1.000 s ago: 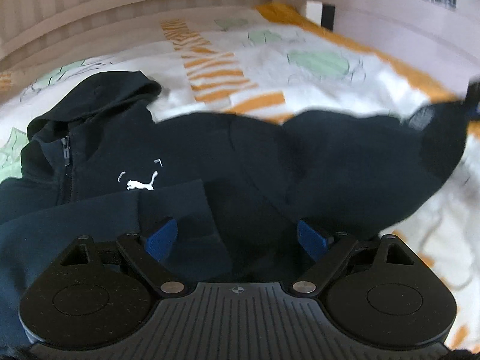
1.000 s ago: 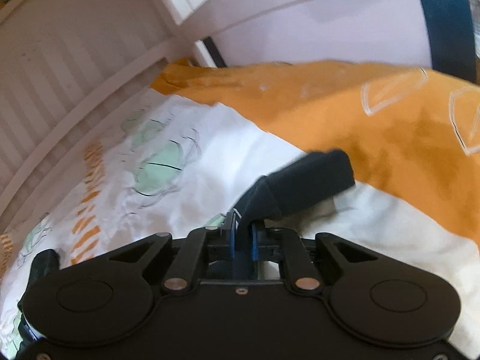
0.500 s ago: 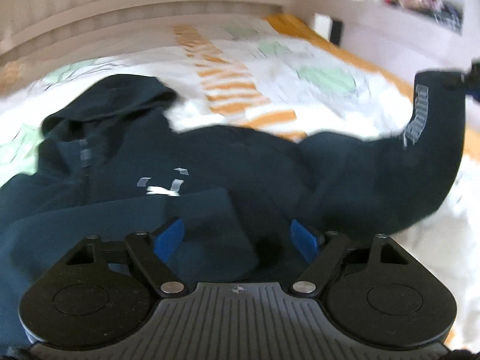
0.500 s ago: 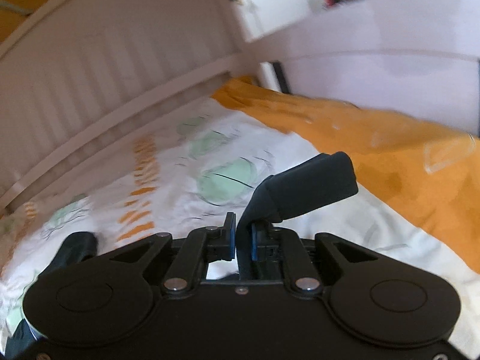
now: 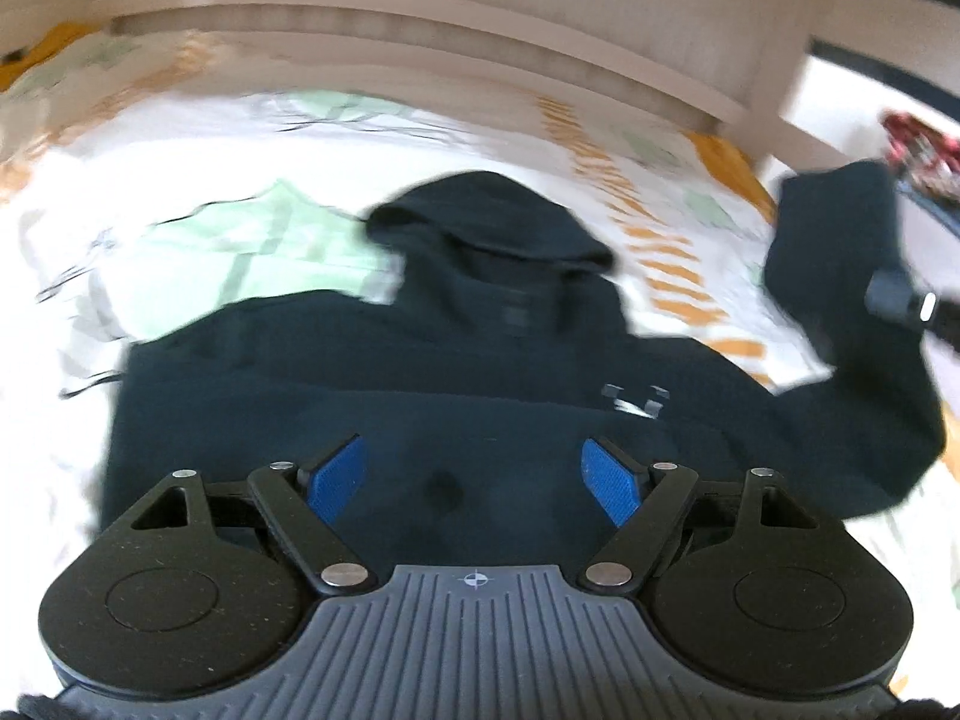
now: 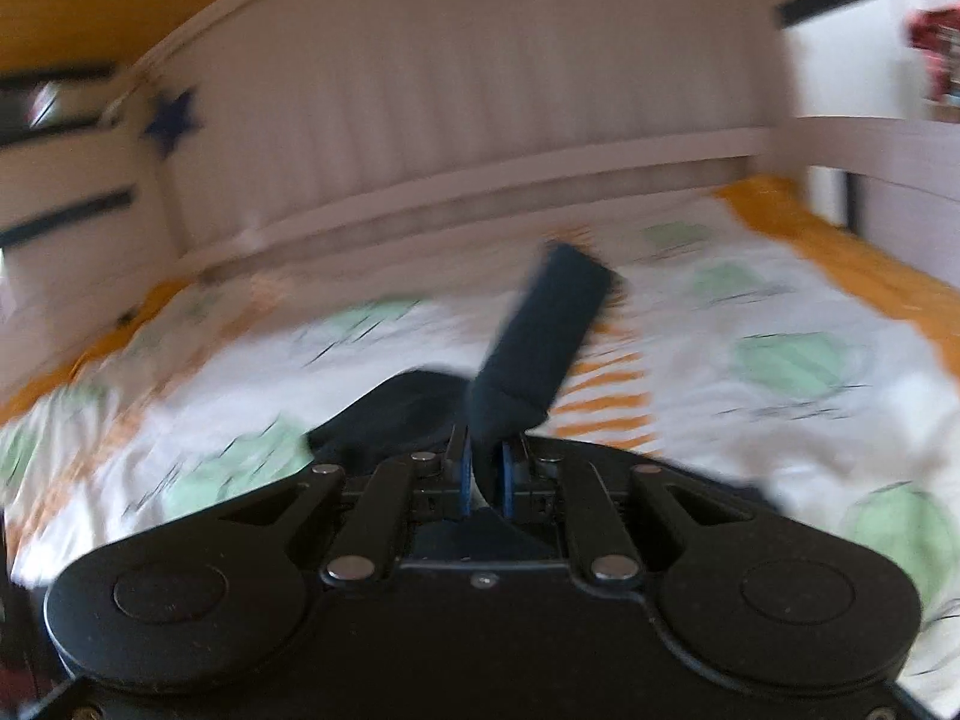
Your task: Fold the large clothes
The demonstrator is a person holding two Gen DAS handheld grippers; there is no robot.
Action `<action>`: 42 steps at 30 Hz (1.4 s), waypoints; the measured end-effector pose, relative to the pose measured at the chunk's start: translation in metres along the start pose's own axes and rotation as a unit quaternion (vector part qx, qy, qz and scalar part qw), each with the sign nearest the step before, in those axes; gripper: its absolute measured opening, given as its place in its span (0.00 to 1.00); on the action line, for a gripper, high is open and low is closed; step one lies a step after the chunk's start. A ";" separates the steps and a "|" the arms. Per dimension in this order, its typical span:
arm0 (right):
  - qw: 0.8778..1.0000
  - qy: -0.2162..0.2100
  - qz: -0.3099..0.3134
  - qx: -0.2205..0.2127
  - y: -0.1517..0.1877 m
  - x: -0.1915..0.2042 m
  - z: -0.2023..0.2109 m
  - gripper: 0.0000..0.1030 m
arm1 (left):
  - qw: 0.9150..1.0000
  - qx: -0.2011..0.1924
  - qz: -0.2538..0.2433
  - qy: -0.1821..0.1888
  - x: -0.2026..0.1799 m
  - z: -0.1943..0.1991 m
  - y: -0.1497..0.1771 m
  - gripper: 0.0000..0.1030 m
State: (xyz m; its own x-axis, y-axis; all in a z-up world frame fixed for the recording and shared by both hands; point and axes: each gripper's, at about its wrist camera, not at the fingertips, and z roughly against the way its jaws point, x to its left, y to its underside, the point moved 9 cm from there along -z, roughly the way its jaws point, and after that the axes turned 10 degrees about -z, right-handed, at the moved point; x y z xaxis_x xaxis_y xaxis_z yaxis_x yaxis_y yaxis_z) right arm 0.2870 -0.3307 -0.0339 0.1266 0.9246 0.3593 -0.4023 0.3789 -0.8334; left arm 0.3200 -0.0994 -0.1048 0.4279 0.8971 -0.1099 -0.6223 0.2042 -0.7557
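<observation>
Lying flat: one hoodie (image 5: 456,396)

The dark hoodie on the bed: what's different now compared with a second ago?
The right gripper, shut on the sleeve, has carried it up and in from the orange edge of the bedspread toward the hoodie. The left gripper has swung across the hoodie; its jaws closed a little, pinching nothing. The hoodie's body and hood still lie flat.

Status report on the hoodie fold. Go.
Left gripper open over hoodie. Right gripper shut on sleeve, lifted off bed. Nothing in the way.
</observation>
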 end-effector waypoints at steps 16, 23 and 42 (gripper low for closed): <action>0.986 -0.028 0.124 0.111 0.162 0.118 -0.057 0.26 | 0.993 0.014 0.120 0.000 0.090 0.020 0.036 0.76; 0.980 -0.088 0.136 0.117 0.162 0.127 -0.023 0.72 | 0.994 0.009 0.109 0.009 0.084 0.025 0.031 0.76; 0.982 -0.051 0.162 0.079 0.133 0.043 0.010 0.85 | 0.994 0.071 0.084 0.009 0.036 -0.030 0.040 0.76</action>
State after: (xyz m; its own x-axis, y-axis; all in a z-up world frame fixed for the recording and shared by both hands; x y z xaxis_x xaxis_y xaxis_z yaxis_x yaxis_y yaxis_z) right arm 0.2296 -0.2404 -0.1253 -0.1190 0.9839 0.1330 -0.5435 0.0476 -0.8380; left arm 0.3298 -0.0709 -0.1578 0.3207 0.9167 -0.2385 -0.7712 0.1065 -0.6277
